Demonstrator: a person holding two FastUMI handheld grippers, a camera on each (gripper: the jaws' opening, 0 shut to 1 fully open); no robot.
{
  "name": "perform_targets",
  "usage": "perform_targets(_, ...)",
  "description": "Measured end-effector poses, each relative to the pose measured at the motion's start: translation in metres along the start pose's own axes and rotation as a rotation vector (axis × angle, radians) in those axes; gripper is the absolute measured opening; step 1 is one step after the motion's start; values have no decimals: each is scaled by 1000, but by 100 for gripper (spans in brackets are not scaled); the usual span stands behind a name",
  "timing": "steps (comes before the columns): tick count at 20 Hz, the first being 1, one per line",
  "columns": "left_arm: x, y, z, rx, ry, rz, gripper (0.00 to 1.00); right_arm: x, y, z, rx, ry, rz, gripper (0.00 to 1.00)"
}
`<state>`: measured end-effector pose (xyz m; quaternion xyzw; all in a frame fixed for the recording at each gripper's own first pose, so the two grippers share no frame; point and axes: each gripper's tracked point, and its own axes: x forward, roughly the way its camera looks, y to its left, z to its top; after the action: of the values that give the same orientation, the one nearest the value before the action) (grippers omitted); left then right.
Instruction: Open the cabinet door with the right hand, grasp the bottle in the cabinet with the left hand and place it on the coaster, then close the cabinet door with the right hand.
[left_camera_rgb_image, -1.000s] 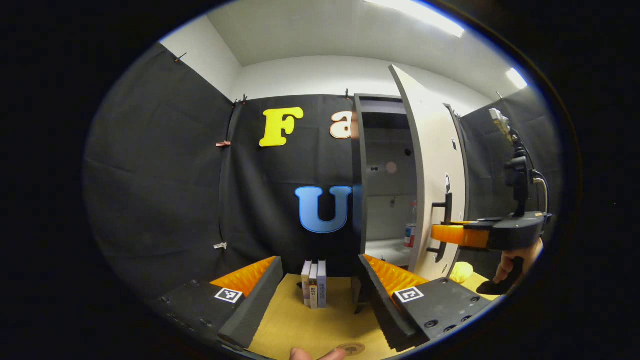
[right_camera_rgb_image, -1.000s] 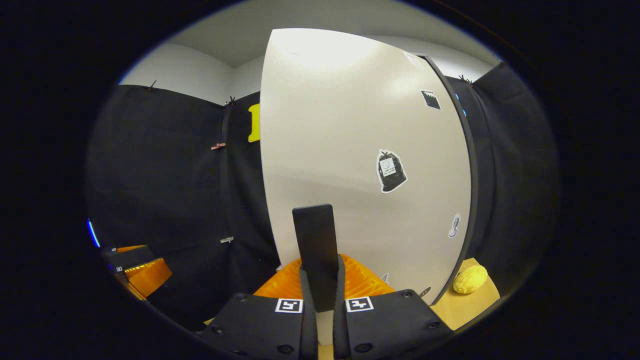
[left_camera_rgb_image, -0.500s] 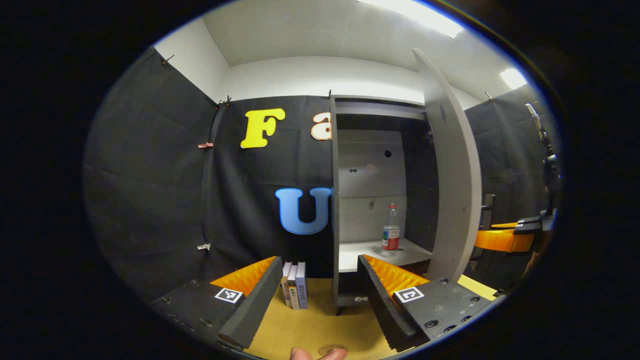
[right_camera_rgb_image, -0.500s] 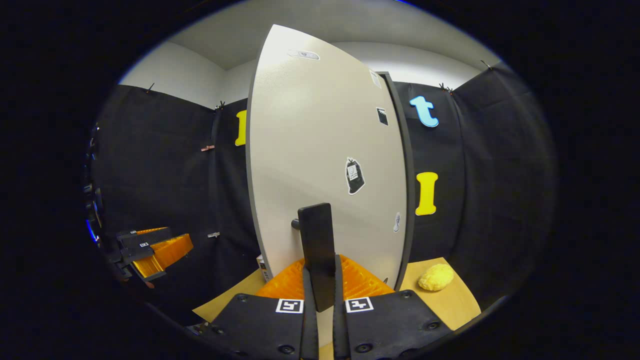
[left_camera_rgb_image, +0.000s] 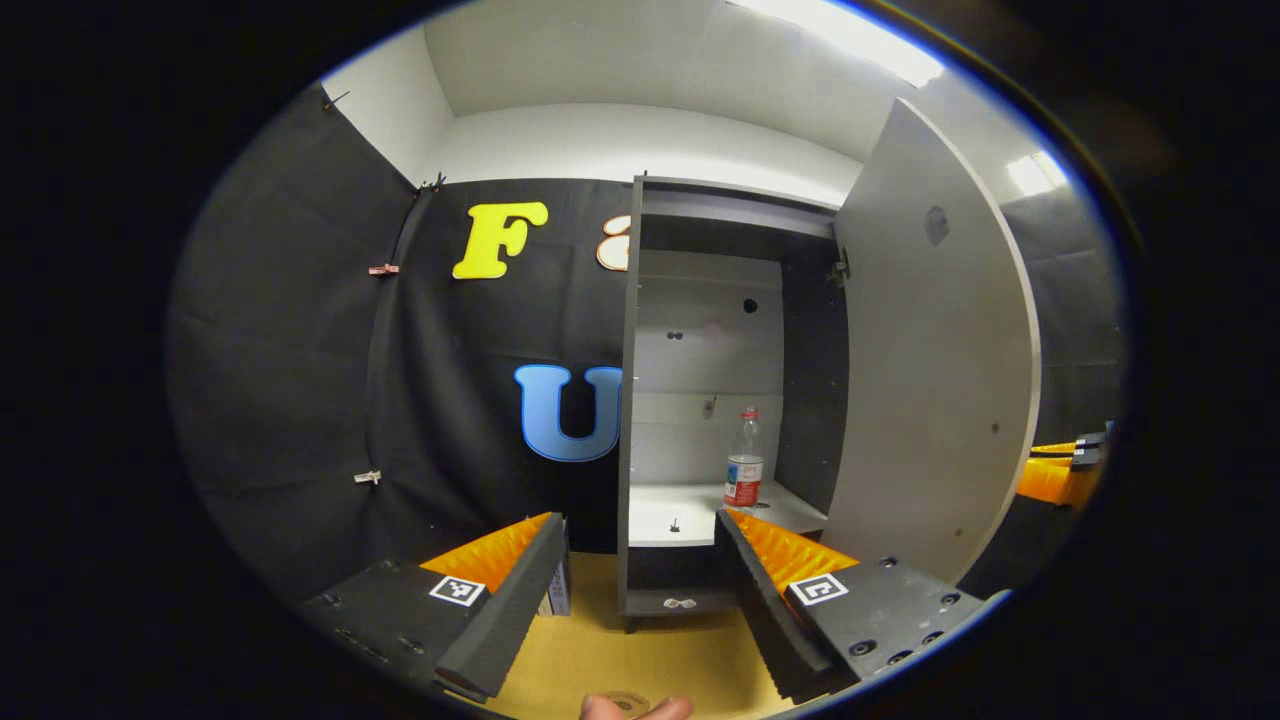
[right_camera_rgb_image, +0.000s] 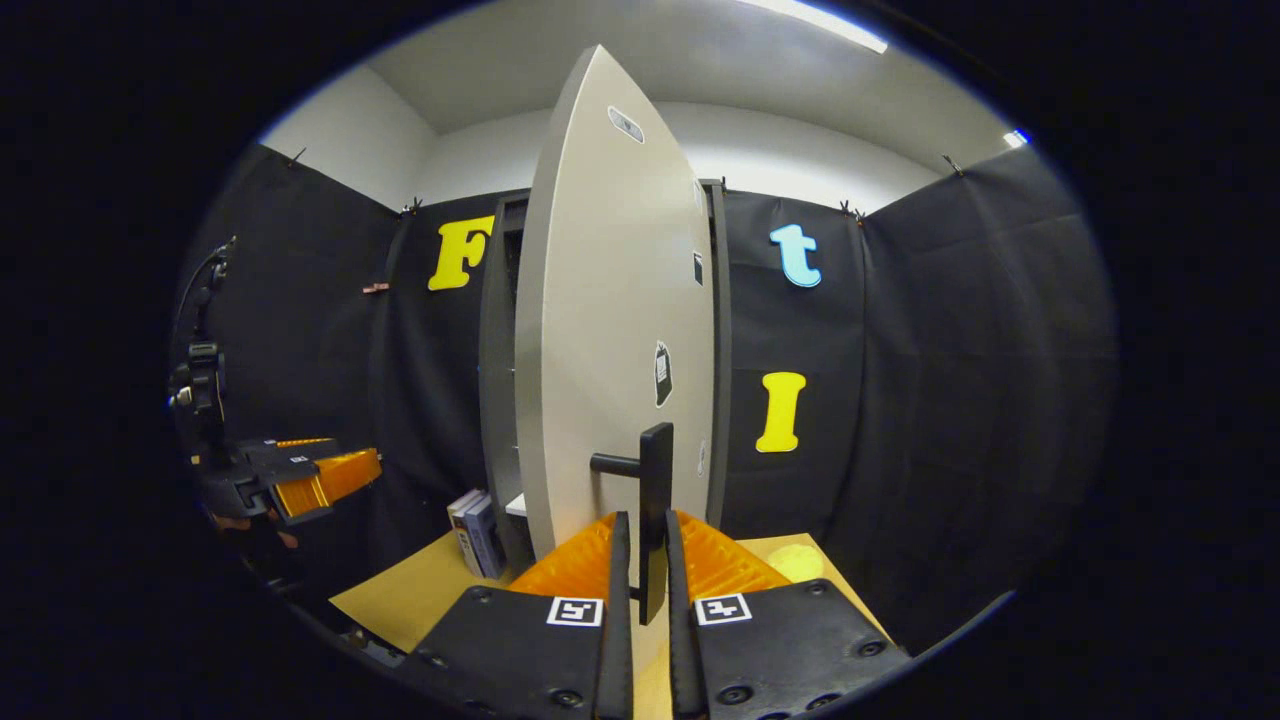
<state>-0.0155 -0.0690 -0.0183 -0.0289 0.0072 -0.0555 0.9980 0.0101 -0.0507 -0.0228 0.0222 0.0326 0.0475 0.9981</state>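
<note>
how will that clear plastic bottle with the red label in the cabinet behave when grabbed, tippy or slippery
The clear plastic bottle with the red label stands tall and narrow, so a sideways nudge would likely tip it. It looks mostly empty, so probably light. Its thin walls may flex under the fingers.

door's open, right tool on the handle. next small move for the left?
Probably ease the left tool forward into the cabinet toward the bottle. The door stands wide open, the bottle is upright on the shelf, and the left tool's jaws are spread with nothing between them, short of it.

Black cloth walls (left_camera_rgb_image: 300, 350), white ceiling (left_camera_rgb_image: 640, 60) with strip light (left_camera_rgb_image: 850, 35), tan tabletop (left_camera_rgb_image: 640, 655).
</note>
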Motion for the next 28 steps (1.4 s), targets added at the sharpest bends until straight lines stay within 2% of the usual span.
perform_targets(6, 21, -29, 8, 25, -21, -28, 95, -3, -41, 2, 49, -4, -81, 16)
perform_targets(7, 25, -34, 9, 25, -24, -33, 94, -4, -48, 2, 59, -3, -90, 13)
perform_targets(8, 31, -40, 9, 24, -28, -43, 94, -4, -54, 3, 66, 1, -95, 2)
perform_targets(9, 35, -48, 10, 23, -34, -57, 95, -9, -60, 0, 73, 8, -98, 13)
perform_targets(13, 62, -86, 11, 22, -66, -135, 95, -16, -79, 1, 89, 6, -117, 13)
perform_targets(15, 79, -102, 7, 36, -56, -147, 92, -14, -78, 1, 110, 6, -94, 13)
perform_targets(17, 100, -118, -2, 43, -28, -155, 95, -9, -76, 5, 114, 2, -76, 13)
perform_targets(19, 121, -134, -7, 42, -10, -165, 92, -12, -82, 8, 117, -4, -79, 13)
perform_targets(21, 143, -146, -8, 45, -13, -171, 95, -15, -87, 13, 124, -17, -83, 13)
perform_targets(22, 154, -151, -9, 46, -11, -173, 95, -15, -91, 14, 133, -26, -78, 24)
perform_targets(24, 176, -160, -18, 42, 2, -175, 95, -28, -93, 21, 156, -43, -65, 34)
perform_targets(25, 187, -162, -22, 41, 9, -173, 95, -31, -102, 19, 147, -53, -89, 44)
perform_targets(27, 207, -165, -27, 39, 19, -163, 92, -37, -124, 21, 130, -71, -139, 53)
perform_targets(28, 216, -166, -32, 34, 22, -156, 95, -36, -137, 18, 135, -71, -172, 55)
